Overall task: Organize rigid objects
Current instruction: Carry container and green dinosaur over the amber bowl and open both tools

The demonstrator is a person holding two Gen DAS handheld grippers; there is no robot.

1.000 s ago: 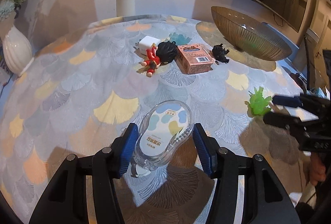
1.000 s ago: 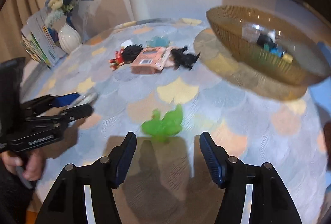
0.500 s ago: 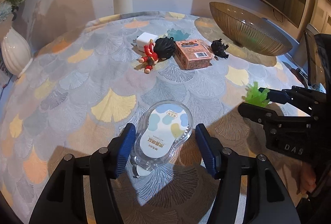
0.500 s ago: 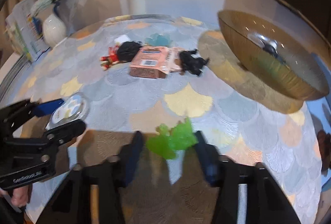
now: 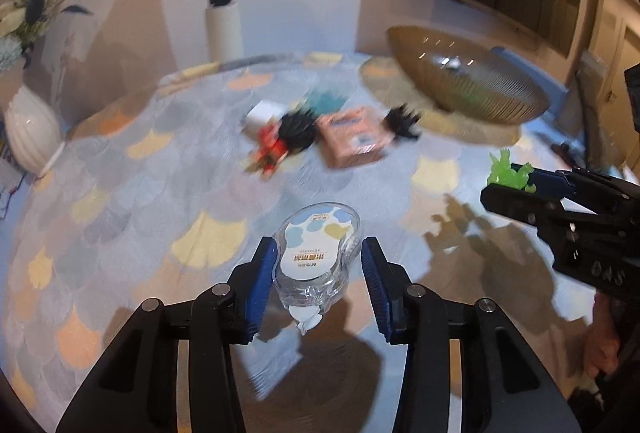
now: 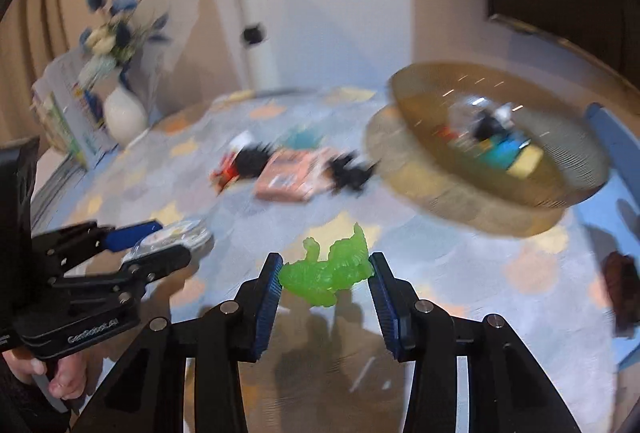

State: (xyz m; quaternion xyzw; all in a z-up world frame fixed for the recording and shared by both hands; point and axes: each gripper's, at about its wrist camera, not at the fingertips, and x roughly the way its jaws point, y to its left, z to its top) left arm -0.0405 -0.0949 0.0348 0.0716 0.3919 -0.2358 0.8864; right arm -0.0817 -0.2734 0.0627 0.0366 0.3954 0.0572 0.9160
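the left claw is closing on a clear plastic case with a printed label; the case sits between the blue pads and appears raised off the tabletop, its shadow lying below it. the right pad looks to stand slightly off the case wall, so contact on that side cannot be confirmed; finish the squeeze before travelling further. the right claw is clamped on a green toy figure, with both pads touching its sides and the figure lifted clear of the cloth. the step in hand is judged to be carrying both items to the brown bowl at the far right of the tabletop, which already holds several small things. keep both claws well above the bowl rim on approach, and bring them in one after the other so the two tools do not collide. beyond the claws, near the middle of the tabletop, an orange box, a red and black doll and a black figure lie waiting; pass above them. a white vase stands at the far left, well apart from the route.
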